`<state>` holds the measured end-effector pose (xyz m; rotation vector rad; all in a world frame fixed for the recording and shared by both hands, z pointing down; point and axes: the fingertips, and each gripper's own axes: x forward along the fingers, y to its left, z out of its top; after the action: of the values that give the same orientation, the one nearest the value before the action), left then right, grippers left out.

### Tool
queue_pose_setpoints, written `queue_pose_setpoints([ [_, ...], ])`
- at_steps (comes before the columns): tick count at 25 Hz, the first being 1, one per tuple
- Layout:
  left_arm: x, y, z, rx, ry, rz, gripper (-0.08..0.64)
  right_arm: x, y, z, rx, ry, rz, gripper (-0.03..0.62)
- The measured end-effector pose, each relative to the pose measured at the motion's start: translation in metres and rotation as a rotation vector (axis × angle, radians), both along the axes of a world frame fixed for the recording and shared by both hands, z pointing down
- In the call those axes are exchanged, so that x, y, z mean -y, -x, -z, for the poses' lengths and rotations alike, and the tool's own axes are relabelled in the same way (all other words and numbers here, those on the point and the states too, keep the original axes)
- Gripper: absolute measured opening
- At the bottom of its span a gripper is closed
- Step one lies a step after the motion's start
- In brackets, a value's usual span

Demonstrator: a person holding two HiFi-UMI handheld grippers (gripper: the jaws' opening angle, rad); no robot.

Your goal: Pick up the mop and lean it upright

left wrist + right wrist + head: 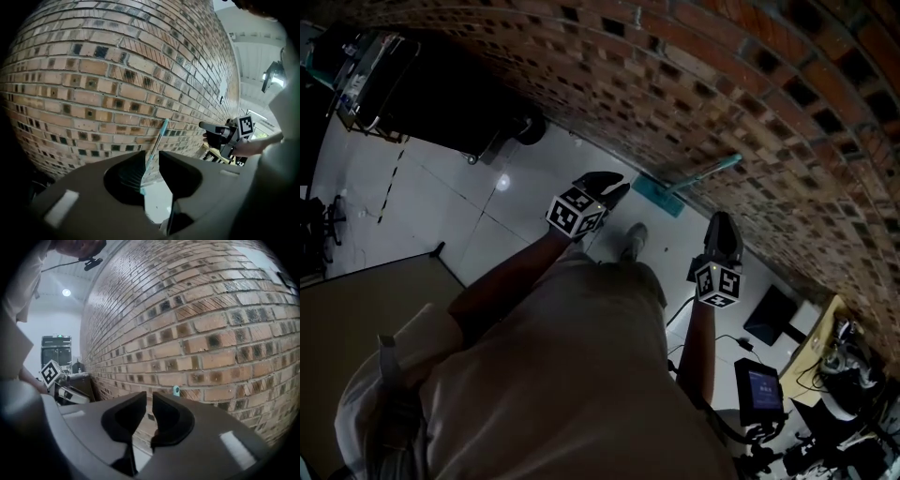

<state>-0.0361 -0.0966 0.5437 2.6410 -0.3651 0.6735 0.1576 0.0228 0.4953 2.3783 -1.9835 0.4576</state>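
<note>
The wall (pixel 694 84) runs from upper left to lower right, with the floor (pixel 441 197) before it. The mop (pixel 684 183) leans on the wall, head on the floor at the wall's foot, handle tilted up to the right along it. The left hand-held gripper (pixel 614 190) is just left of the mop head, apart from it. The right hand-held gripper (pixel 722 225) is right of the head, under the handle. A shoe (pixel 633 241) stands between the 2. A cart (pixel 450 103) stands far left, by the wall. A screen (pixel 758 386) and a desk (pixel 817 352) lie at lower right.
</note>
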Motion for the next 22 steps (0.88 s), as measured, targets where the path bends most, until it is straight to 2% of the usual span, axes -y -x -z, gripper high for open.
queue_pose_setpoints([
  [7,-0.011,0.072,0.001,-0.031,0.009,-0.028,0.11,-0.01,0.076,0.014,0.0,0.016,-0.038,0.048],
  [14,-0.023,0.13,0.004,-0.053,-0.003,-0.063,0.11,-0.03,0.151,0.026,-0.049,0.035,-0.053,0.048],
  [22,-0.049,0.174,-0.01,-0.041,0.003,-0.135,0.11,-0.08,0.194,0.029,-0.041,0.008,-0.162,0.048],
])
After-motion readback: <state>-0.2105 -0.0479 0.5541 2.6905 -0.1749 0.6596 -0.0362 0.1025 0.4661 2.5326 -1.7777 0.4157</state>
